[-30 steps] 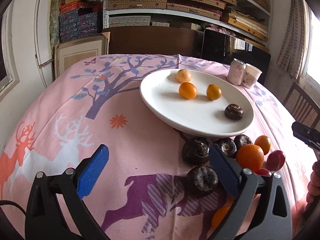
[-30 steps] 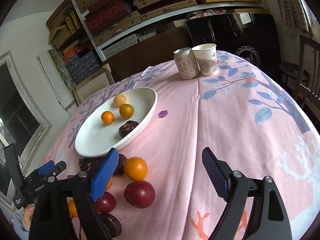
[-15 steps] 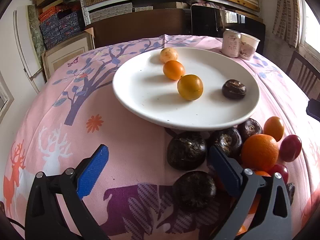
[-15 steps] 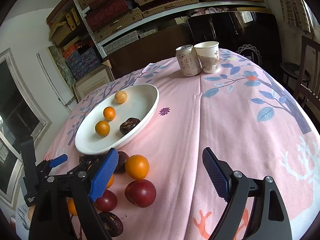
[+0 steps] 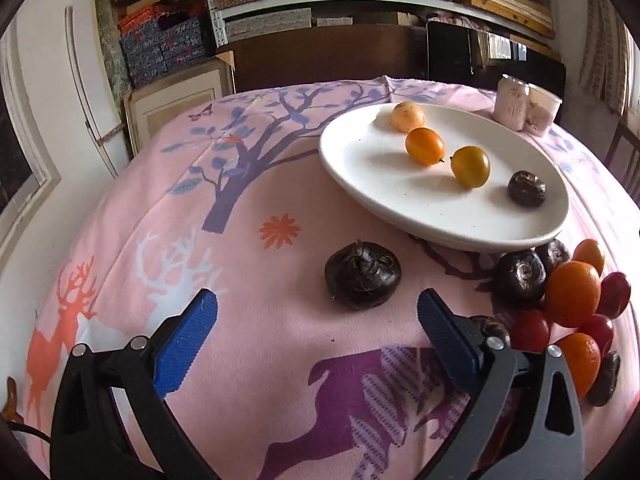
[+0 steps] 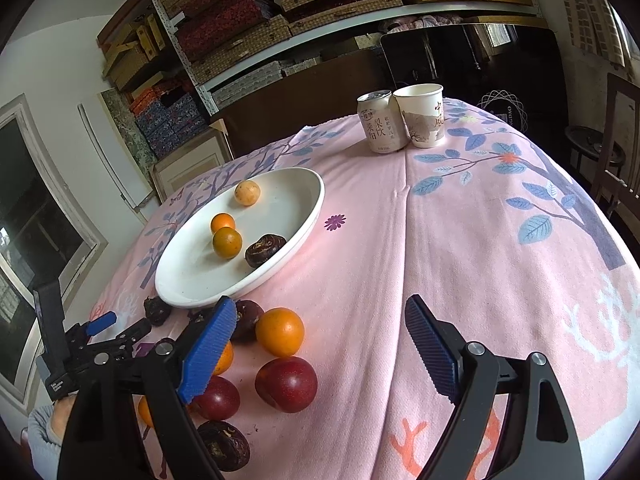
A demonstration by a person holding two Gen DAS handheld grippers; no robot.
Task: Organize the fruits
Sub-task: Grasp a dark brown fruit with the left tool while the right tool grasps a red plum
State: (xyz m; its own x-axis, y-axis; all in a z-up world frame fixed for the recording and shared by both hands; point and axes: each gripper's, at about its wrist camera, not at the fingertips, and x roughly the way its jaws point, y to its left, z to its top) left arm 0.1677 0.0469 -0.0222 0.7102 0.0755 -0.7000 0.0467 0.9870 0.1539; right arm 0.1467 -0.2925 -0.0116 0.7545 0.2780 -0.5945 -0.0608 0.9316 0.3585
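A white plate point(image 5: 400, 196) point(image 6: 288, 184) on the pink cloth holds three small orange fruits and one dark water chestnut point(image 5: 526, 188) point(image 6: 265, 249). A lone dark water chestnut point(image 5: 362, 277) lies just ahead of my open, empty left gripper point(image 5: 316, 334), between the lines of its jaws. A pile of oranges point(image 5: 573, 293) point(image 6: 280, 332), red plums point(image 6: 286, 384) and more chestnuts point(image 5: 519, 276) sits at the plate's near right. My right gripper point(image 6: 316, 350) is open and empty, hovering right of the pile. The left gripper also shows in the right wrist view point(image 6: 100, 330).
A drink can point(image 6: 381, 123) and a paper cup point(image 6: 423, 117) stand at the table's far side. Shelves with boxes, a dark cabinet and a wooden chair point(image 6: 618, 152) lie beyond the table. A window is on the left.
The left gripper has swung left and back: one chestnut now lies alone ahead of its jaws, and the fruit pile sits at the right edge. The right gripper has barely moved.
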